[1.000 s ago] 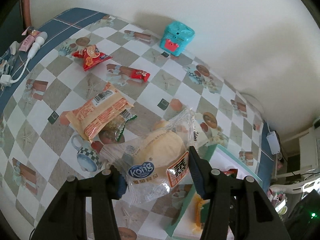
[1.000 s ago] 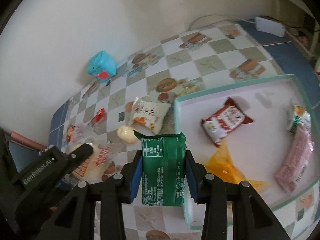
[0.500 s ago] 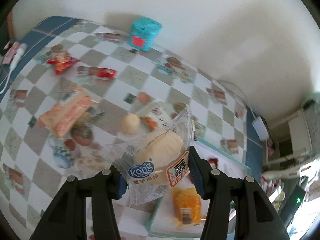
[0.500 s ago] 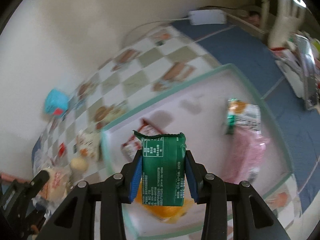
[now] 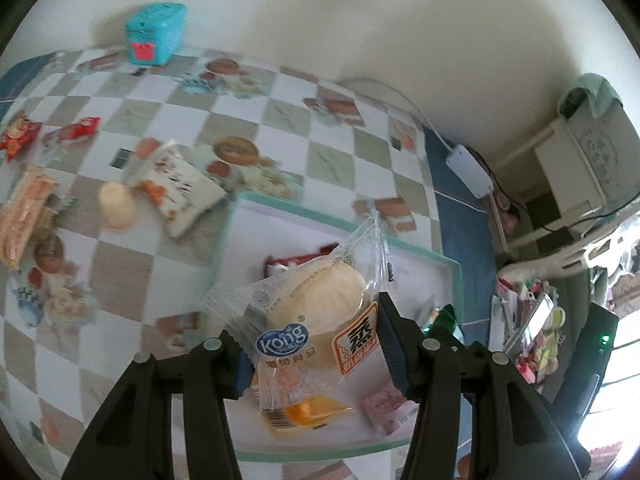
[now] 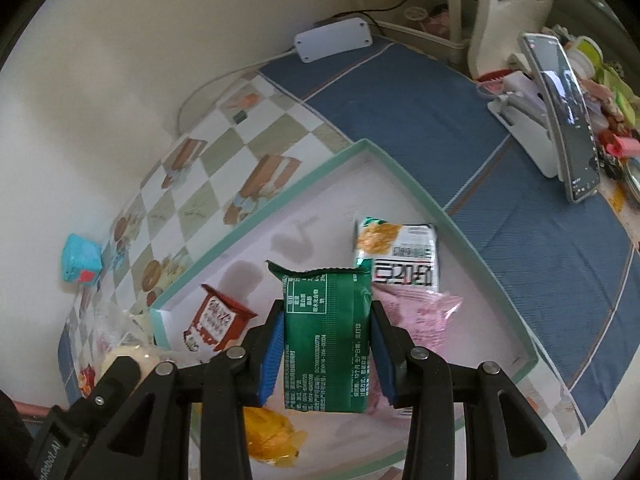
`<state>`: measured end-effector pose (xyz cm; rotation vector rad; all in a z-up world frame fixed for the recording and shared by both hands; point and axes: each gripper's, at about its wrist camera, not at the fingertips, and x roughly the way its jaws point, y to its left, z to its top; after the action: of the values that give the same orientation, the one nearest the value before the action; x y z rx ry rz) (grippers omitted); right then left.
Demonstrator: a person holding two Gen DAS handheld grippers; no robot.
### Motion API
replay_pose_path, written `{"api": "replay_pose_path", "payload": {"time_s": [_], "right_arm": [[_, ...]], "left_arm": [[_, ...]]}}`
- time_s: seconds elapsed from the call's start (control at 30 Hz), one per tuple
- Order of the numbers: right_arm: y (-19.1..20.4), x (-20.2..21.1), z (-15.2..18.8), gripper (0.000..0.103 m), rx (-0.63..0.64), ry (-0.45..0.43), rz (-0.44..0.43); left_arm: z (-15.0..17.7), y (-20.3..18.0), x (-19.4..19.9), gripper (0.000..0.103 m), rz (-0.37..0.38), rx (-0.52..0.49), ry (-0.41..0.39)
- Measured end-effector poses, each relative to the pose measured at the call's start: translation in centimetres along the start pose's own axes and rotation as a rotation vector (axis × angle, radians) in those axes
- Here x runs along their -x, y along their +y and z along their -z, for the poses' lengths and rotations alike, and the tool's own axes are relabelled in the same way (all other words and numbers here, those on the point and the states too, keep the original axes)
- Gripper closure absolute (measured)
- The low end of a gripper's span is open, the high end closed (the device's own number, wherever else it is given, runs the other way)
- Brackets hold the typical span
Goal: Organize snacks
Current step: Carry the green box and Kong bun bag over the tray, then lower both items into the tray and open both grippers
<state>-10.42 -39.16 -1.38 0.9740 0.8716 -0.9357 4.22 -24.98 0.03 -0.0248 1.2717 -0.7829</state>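
My left gripper (image 5: 316, 354) clamps a wrapped bun (image 5: 316, 312); my right gripper (image 6: 326, 350) clamps a green packet (image 6: 326, 328) above the tray (image 6: 256, 216), pink packet (image 6: 416, 320) at two o'clock.

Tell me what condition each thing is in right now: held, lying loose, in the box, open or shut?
Left gripper: fingers shut on the bun packet.
Bun packet: sealed, held above the tray.
Right gripper: fingers shut on the green packet.
Green packet: held upright over the tray.
Tray: open-topped, partly filled.
Red packet: lying in the tray.
Pink packet: lying in the tray.
Orange packet: lying in the tray.
White packet: loose on the tablecloth.
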Motion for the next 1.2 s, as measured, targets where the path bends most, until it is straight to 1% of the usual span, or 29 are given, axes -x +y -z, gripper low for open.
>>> {"api": "replay_pose_path", "payload": {"time_s": [0.23,0.43,0.57,1.03,1.13,1.2], "right_arm": [[-1.0,0.1,-0.4,0.061,-0.031,-0.007,0.013],[-0.5,-0.5,-0.2,0.061,-0.021,0.014,0.007],[-0.3,-0.4,-0.2,0.06,-0.014,0.008,0.012],[-0.2,-0.8,-0.1,0.06,-0.012,0.024,0.014],[-0.1,-0.9,0.0,0.06,-0.008,0.027,0.016],[-0.1,-1.0,0.0,0.06,-0.005,0.031,0.016]], "left_arm": [[0.5,-1.2,-1.6,0.048,-0.002,-0.027,0.033],[0.8,-1.3,-2.5,0.048,0.002,-0.036,0.061],[0.9,-1.3,-3.0,0.048,-0.003,-0.032,0.076],[1.3,-1.5,-3.8,0.047,-0.016,-0.056,0.104],[1.2,-1.4,-3.8,0.046,-0.027,-0.058,0.1],[1.1,-1.3,-3.7,0.045,-0.027,-0.056,0.103]]}}
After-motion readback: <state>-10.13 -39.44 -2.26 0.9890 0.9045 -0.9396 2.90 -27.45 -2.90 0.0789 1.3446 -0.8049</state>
